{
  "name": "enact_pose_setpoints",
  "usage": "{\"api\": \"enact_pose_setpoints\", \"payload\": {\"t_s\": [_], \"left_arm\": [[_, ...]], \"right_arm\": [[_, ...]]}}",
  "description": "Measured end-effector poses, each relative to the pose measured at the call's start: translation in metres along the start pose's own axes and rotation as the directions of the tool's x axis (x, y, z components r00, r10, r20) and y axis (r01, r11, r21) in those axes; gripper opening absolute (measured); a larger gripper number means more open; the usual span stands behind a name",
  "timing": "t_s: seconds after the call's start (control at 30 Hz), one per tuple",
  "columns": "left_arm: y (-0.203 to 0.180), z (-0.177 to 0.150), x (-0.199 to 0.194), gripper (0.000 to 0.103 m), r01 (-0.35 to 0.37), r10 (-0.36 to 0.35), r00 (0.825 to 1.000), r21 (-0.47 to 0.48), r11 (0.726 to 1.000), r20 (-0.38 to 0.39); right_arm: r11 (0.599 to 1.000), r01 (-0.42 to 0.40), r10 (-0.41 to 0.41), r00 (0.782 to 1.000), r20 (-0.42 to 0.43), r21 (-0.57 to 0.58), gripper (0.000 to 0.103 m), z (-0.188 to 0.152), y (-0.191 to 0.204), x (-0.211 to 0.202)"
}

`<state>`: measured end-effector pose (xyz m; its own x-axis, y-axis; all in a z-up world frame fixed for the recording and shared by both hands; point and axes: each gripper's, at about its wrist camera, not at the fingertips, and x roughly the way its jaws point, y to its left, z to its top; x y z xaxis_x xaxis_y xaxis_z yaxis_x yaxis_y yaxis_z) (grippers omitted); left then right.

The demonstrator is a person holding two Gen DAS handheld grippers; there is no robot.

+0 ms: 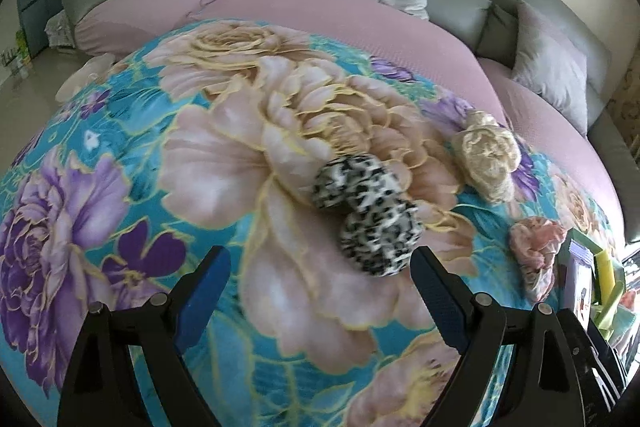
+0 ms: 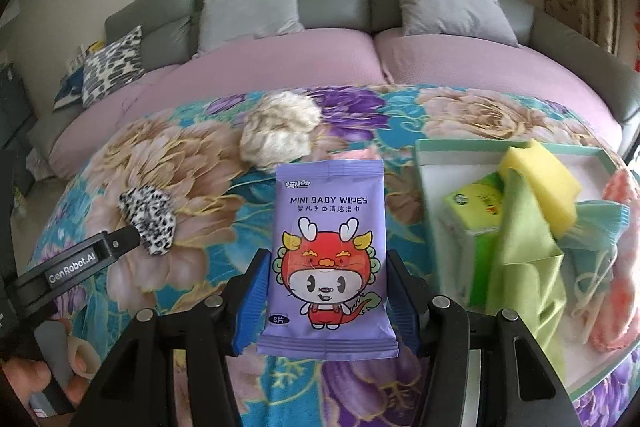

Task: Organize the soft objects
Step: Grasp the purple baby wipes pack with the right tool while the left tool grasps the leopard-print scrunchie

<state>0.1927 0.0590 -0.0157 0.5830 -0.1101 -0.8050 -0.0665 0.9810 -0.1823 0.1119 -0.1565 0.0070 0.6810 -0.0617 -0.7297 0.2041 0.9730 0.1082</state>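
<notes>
Right gripper jaws clamp upright wipes pack; left gripper gapes wide over leopard scrunchie

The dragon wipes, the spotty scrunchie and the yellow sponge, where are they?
dragon wipes (image 2: 328, 259): right wrist view, on the dragon picture.
spotty scrunchie (image 1: 370, 213): left wrist view, middle of its fabric.
yellow sponge (image 2: 540, 183): right wrist view, its top face.

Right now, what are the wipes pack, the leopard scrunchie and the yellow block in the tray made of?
Wipes pack: likely thin plastic film, smooth with a slight sheen, crimped seal at the top edge.
Leopard scrunchie: gathered woven or plush fabric, matte; the weave is too blurred to tell.
Yellow block: probably foam sponge, matte with soft rounded edges, lying in the tray.
</notes>
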Motion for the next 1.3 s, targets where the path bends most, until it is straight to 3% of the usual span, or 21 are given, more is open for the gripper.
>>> {"api": "enact_pose_setpoints", "payload": {"t_s": [0.27,0.4,0.47,0.53,0.83,1.07,1.3], "left_arm": [[-0.023,0.011,0.008,0.086,0.027,-0.028,0.998,0.005,1.0,0.057],[-0.029,0.013,0.022,0.064,0.024,-0.023,0.999,-0.011,1.0,0.045],[-0.029,0.012,0.027,0.06,0.013,-0.013,0.999,-0.012,1.0,0.038],[-0.03,0.011,0.03,0.043,0.022,-0.022,0.999,-0.017,1.0,0.034],[-0.03,0.009,0.028,0.021,0.033,-0.033,0.999,-0.013,0.999,0.042],[-0.022,0.013,0.006,0.019,0.054,-0.048,0.993,-0.056,0.997,0.109],[-0.034,0.016,-0.034,0.019,0.116,-0.109,0.97,-0.02,0.993,0.216]], "right_arm": [[0.999,-0.001,0.0,1.0,0.005,0.034,0.059,0.002,-0.011,-0.002],[0.999,-0.001,0.001,1.0,0.012,0.041,0.059,0.004,-0.015,-0.004],[0.999,-0.001,0.0,1.0,0.015,0.047,0.059,0.005,-0.018,-0.005],[0.998,-0.001,0.0,1.0,0.015,0.055,0.059,0.005,-0.021,-0.005],[0.997,-0.007,0.005,1.0,0.017,0.077,0.059,0.006,-0.03,-0.009],[0.995,-0.015,0.011,0.999,0.036,0.098,0.059,0.007,-0.037,-0.015],[0.993,-0.022,0.014,0.998,0.066,0.114,0.059,0.009,-0.044,-0.027]]}}
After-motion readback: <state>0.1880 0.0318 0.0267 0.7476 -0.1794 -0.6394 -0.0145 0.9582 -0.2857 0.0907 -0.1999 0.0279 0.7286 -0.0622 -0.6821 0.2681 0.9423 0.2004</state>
